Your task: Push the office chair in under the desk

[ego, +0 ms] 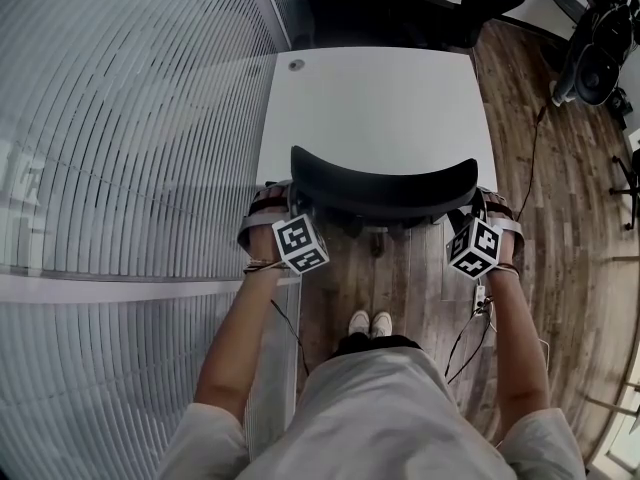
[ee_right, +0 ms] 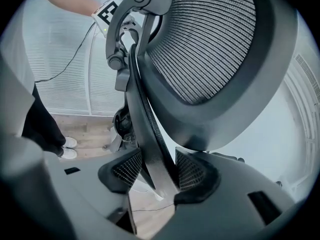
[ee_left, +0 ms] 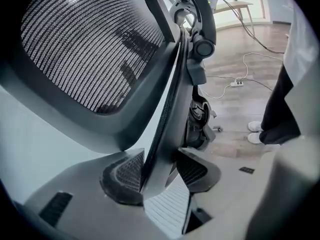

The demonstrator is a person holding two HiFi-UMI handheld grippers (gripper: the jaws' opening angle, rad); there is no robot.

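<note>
The black office chair [ego: 385, 183] stands in front of me, its mesh backrest against the near edge of the white desk [ego: 380, 98]. My left gripper [ego: 283, 220] holds the backrest's left edge and my right gripper [ego: 482, 220] its right edge. In the left gripper view, the left gripper [ee_left: 159, 176] is shut on the backrest frame [ee_left: 165, 129], with the mesh [ee_left: 85, 49] above. In the right gripper view, the right gripper [ee_right: 159, 176] clamps the frame [ee_right: 145, 119] the same way, under the mesh [ee_right: 210, 39].
A glass wall with blinds [ego: 130, 168] runs along the left. The floor is wood, with cables and a power strip [ego: 480, 298] at my right. Another dark chair [ego: 440, 8] stands beyond the desk, and dark equipment [ego: 600, 48] at the far right. My shoes [ego: 370, 323] are behind the chair.
</note>
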